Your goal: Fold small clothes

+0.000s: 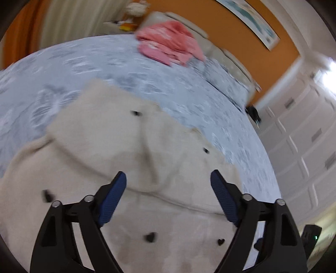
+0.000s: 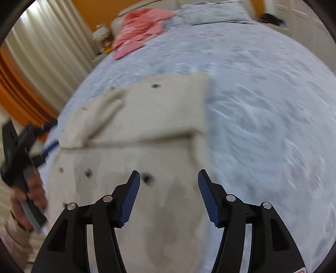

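Note:
A cream garment with small dark heart marks [image 1: 117, 147] lies partly folded on the blue-grey patterned bedspread [image 1: 189, 98]. My left gripper [image 1: 168, 178] is open and empty, held just above the garment. In the right wrist view the same garment [image 2: 147, 117] has one end folded over itself. My right gripper [image 2: 168, 178] is open and empty above its near part. The left gripper [image 2: 50, 145] shows at that view's left edge, held in a hand. Both views are blurred by motion.
A pile of pink clothes [image 1: 168, 45] lies at the far end of the bed by the pillows [image 2: 210, 12]. Curtains [image 2: 42, 54] and an orange wall stand on one side, white cupboards [image 1: 304, 136] on the other.

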`<state>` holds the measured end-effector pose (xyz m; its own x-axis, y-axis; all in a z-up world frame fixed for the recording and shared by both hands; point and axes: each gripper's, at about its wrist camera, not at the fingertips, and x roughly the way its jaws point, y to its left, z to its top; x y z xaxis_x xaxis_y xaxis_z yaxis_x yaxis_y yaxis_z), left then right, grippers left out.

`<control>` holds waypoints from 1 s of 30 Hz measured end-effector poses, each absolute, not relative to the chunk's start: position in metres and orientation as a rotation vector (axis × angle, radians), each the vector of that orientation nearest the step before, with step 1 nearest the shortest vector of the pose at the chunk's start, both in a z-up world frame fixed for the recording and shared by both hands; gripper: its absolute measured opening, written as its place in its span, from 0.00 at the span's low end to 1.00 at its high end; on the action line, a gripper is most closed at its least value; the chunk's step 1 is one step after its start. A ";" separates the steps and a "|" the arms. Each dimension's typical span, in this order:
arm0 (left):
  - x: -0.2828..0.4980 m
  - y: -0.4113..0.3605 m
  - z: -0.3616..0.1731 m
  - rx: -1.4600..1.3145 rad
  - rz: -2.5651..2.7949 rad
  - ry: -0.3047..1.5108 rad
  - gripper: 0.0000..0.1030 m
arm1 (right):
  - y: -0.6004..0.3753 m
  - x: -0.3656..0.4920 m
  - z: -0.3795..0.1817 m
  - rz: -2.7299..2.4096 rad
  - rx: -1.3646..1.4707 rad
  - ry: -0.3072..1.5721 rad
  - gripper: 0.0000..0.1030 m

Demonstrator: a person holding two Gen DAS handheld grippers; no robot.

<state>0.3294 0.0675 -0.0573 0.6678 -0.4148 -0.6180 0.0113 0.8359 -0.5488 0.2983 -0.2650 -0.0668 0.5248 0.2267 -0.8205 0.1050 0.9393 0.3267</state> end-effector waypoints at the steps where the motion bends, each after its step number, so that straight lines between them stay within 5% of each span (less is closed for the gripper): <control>1: 0.329 0.078 -0.060 -0.577 -0.239 0.809 0.80 | -0.257 0.318 -0.065 0.115 0.367 1.017 0.55; 7: 0.372 0.161 -0.106 -0.941 -0.036 0.874 0.79 | -0.190 0.451 -0.076 0.268 0.456 1.042 0.56; 13: 0.373 0.184 -0.147 -1.091 0.081 0.917 0.58 | -0.099 0.519 -0.073 0.244 0.293 1.044 0.62; 15: 0.373 0.186 -0.151 -1.127 0.092 0.898 0.58 | -0.054 0.529 -0.078 0.253 0.103 1.047 0.77; 19: 0.387 0.176 -0.141 -1.109 0.067 0.888 0.71 | 0.000 0.547 -0.115 0.199 -0.235 1.092 0.76; 20: 0.395 0.175 -0.140 -1.101 0.068 0.890 0.70 | 0.003 0.548 -0.120 0.189 -0.258 1.097 0.65; 21: 0.401 0.174 -0.139 -1.093 0.063 0.881 0.65 | 0.001 0.548 -0.122 0.200 -0.249 1.097 0.27; 22: 0.402 0.177 -0.137 -1.089 0.060 0.868 0.40 | -0.006 0.552 -0.115 0.223 -0.185 1.107 0.20; 23: 0.406 0.181 -0.134 -1.080 0.084 0.860 0.13 | -0.018 0.554 -0.103 0.237 -0.098 1.086 0.15; 24: 0.405 0.187 -0.132 -1.087 0.107 0.843 0.08 | -0.039 0.553 -0.083 0.253 0.030 1.032 0.15; 28: 0.398 0.214 -0.127 -1.061 0.150 0.774 0.08 | -0.163 0.499 -0.025 0.205 0.436 0.804 0.08; 30: 0.401 0.218 -0.139 -1.022 0.170 0.829 0.08 | -0.217 0.475 -0.061 0.064 0.461 0.856 0.17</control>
<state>0.4014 0.2182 -0.1385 0.6916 -0.2403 -0.6811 -0.4893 0.5378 -0.6866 0.4750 -0.2175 -0.0608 0.6597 0.2365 -0.7134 0.1283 0.8998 0.4170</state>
